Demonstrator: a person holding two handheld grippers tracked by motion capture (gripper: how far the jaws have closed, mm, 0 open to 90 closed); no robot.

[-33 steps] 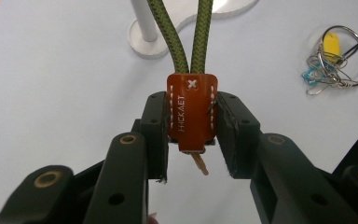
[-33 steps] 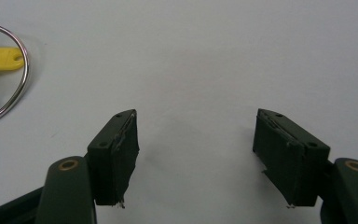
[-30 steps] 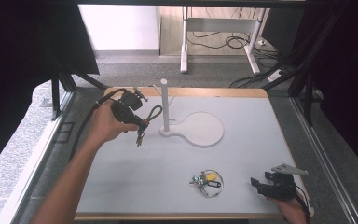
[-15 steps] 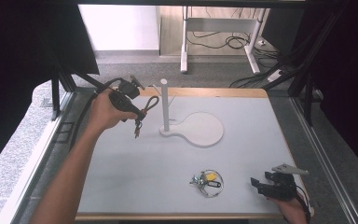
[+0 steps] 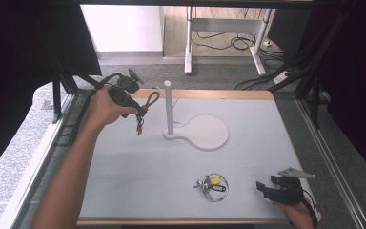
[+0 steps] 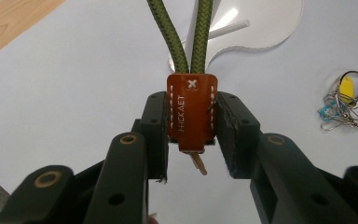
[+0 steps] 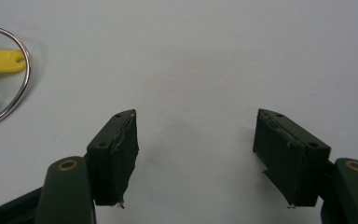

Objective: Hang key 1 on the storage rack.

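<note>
My left gripper [image 5: 140, 110] is held above the table's far left, shut on a key strap: its pads clamp the brown leather tab [image 6: 192, 111]. The strap's olive cord loop [image 5: 151, 99] rises toward the white post, and a key hangs below the tab [image 5: 139, 127]. The white stand [image 5: 205, 132] has an upright post [image 5: 168, 107] just right of the loop, apart from it. A wire ring with a yellow tag and several keys [image 5: 211, 185] lies at the front middle. My right gripper [image 5: 262, 189] rests at the front right, open, nothing between its fingers [image 7: 116, 156].
The table's wooden edge [image 5: 209, 94] runs along the far side. Black frame bars [image 5: 57, 98] stand at the left, and cables and desk legs lie on the floor beyond. White tabletop [image 5: 138, 176] spreads between the stand and the front edge.
My left gripper has risen and moved toward the far left with the strap, so the loop now hangs higher beside the post. The right gripper has not moved.
</note>
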